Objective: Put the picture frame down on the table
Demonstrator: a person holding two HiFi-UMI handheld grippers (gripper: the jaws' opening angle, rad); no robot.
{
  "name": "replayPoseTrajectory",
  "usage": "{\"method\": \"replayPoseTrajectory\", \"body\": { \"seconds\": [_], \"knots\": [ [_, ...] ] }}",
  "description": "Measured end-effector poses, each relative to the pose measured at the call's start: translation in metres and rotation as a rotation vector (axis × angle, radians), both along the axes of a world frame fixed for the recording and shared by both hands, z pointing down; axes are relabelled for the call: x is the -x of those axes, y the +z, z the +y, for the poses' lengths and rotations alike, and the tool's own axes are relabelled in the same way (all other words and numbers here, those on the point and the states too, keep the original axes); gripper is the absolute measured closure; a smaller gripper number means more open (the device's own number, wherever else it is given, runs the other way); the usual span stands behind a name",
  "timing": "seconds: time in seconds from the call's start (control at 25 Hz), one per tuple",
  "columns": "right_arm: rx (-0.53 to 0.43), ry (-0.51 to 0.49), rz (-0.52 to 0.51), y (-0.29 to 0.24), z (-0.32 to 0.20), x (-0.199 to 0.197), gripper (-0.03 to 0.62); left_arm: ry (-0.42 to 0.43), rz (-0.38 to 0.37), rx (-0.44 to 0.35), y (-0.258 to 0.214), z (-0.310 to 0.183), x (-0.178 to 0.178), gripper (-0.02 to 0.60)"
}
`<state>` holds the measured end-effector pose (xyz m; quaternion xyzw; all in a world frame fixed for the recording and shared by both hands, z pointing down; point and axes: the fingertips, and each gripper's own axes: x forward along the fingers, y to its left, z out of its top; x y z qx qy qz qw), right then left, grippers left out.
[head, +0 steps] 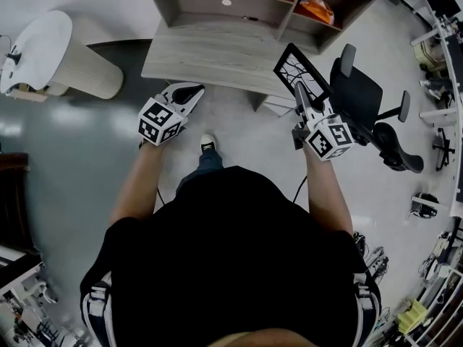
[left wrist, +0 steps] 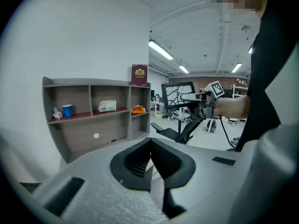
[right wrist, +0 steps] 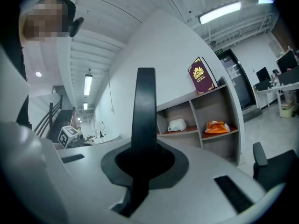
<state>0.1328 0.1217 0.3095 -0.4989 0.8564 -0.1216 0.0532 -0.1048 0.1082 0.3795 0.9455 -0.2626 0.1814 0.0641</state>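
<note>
right gripper (head: 299,91) | clamps picture frame (head: 301,69) by its edge | near table (head: 210,58)

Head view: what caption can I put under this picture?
A person holds a black picture frame in the right gripper, close to the grey table.

Both arms (head: 137,183) stretched forward, left claw (head: 189,92) jaws together, empty, right claw (head: 298,90) level, clamped tight

A black picture frame (head: 302,74) with a white, branch-patterned picture is held tilted in the air, clamped at one edge in the right gripper's (head: 299,92) jaws, near the right end of the grey wooden counter (head: 210,53).
</note>
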Motion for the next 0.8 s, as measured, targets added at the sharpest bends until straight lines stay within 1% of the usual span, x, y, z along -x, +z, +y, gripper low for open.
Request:
{"method": "replayPoseTrajectory", "body": {
  "seconds": [0.28, 0.48, 0.64, 0.8],
  "knots": [
    [0.021, 0.016, -0.018, 0.015, -0.033, 0.003, 0.577, 0.032, -0.034, 0.028, 0.016, -0.034, 0.003, 0.565],
    [0.046, 0.013, -0.033, 0.023, -0.060, 0.009, 0.577, 0.037, -0.026, 0.037, 0.017, -0.059, 0.010, 0.565],
    [0.041, 0.006, 0.014, 0.025, -0.076, 0.019, 0.577, 0.036, -0.024, 0.043, 0.019, -0.080, 0.017, 0.565],
    [0.053, -0.004, 0.027, 0.026, -0.093, 0.028, 0.577, 0.047, -0.013, 0.055, 0.022, -0.098, 0.021, 0.565]
  ]
}}
